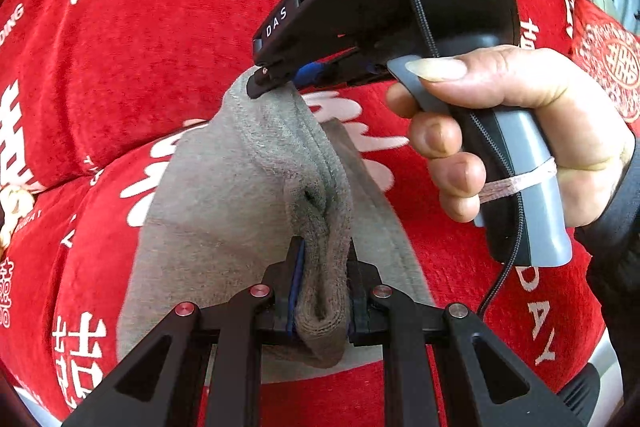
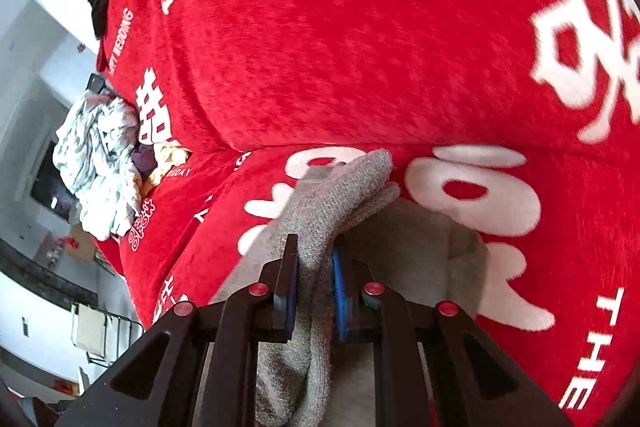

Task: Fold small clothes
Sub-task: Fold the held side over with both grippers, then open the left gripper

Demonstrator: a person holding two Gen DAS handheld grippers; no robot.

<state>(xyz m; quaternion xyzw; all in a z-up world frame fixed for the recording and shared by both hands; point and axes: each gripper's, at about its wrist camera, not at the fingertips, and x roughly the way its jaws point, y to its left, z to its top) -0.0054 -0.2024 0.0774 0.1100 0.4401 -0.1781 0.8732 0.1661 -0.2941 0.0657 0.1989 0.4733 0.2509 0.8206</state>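
Nearest in the left wrist view, the left gripper (image 1: 322, 291) has its jaws pressed together on a bunched fold of the grey sock (image 1: 280, 163); the knitted cloth fills the narrow gap between the two black fingers and bulges out below them; from there the sock rises away from the camera as a ridge with a seam along it, and its flat part hangs to the left over the red cover (image 1: 168, 39).

Further on, the other end of the sock is pinched by the right gripper (image 1: 260, 83); its black tips are closed on the edge of the cloth; a hand (image 1: 520, 135) holds its grey handle, with a pink band around the handle and a black cable hanging beside it.

In the right wrist view, the right gripper (image 2: 316, 267) is clamped on the same grey sock (image 2: 340, 187); the cloth passes between the dark pad and the blue pad, and its end sticks out beyond the tips, above the red cover (image 2: 340, 39) with white letters.

Far at the left edge, a crumpled pile of pale clothes (image 2: 100, 163) lies on the cover.
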